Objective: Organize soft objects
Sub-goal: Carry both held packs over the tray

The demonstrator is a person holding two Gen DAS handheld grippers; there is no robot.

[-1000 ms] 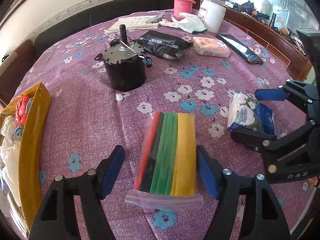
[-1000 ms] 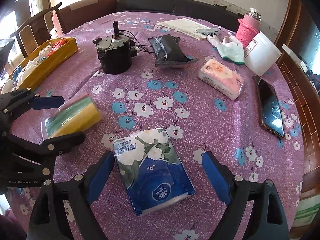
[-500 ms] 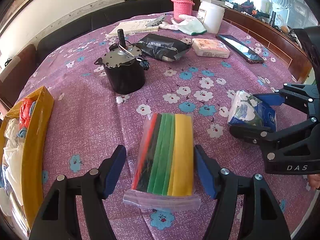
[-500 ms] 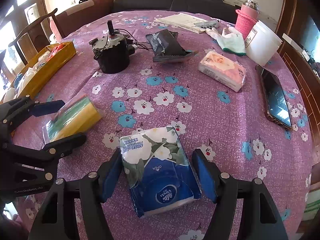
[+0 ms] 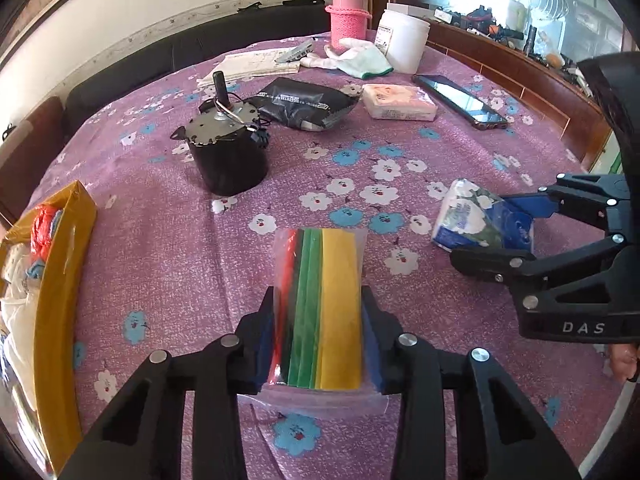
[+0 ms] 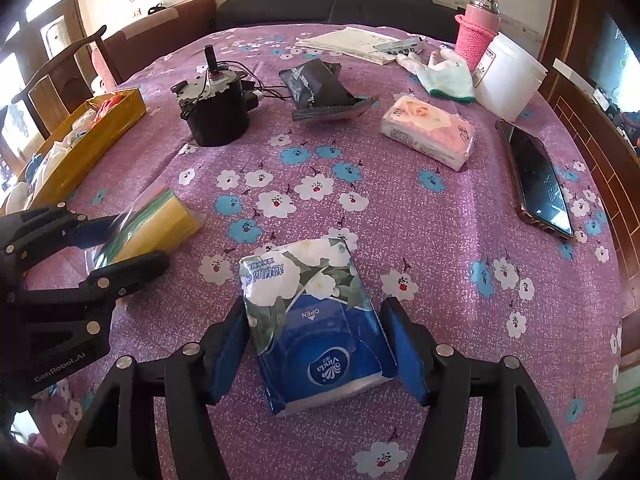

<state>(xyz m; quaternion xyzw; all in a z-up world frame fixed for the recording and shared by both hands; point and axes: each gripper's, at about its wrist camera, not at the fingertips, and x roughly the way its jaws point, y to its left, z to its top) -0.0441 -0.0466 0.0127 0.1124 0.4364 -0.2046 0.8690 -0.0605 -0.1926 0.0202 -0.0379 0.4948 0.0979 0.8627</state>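
Observation:
A clear bag of coloured cloths (image 5: 324, 300), red, green and yellow, lies on the purple flowered tablecloth. My left gripper (image 5: 318, 320) is shut on its near half, pads touching both long sides. The bag also shows in the right wrist view (image 6: 154, 226). A blue and white tissue pack (image 6: 316, 320) lies between the pads of my right gripper (image 6: 316, 340), which press against its sides. The pack also shows in the left wrist view (image 5: 476, 220). A yellow box (image 5: 60, 280) with soft items stands at the left.
A black motor (image 5: 228, 152) with wires stands mid-table. Behind it lie a black pouch (image 5: 304, 104), a pink tissue pack (image 5: 398, 100), a phone (image 5: 460, 100), gloves (image 5: 356, 60), papers, a pink flask (image 5: 348, 16) and a white tub (image 5: 404, 44).
Both grippers have closed: the left onto the bag of cloths, the right onto the tissue pack. Both moved slightly forward over their objects.

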